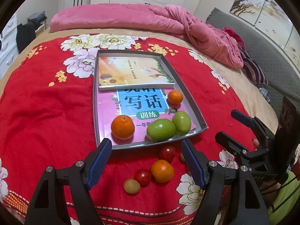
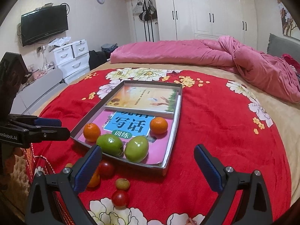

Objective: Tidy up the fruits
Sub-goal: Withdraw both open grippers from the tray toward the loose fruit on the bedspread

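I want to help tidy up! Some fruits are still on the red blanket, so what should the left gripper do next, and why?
Probably lower the left gripper onto the round orange tangerine on the red flowered blanket. Its jaws stand open and empty, and that fruit lies between and just below them. Two tangerines and two green fruits already sit in the shallow grey tray, so it likely goes there too.

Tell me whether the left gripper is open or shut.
Open. In the left wrist view the left gripper has its blue pads spread wide, nothing between them; the loose orange lies on the blanket below.
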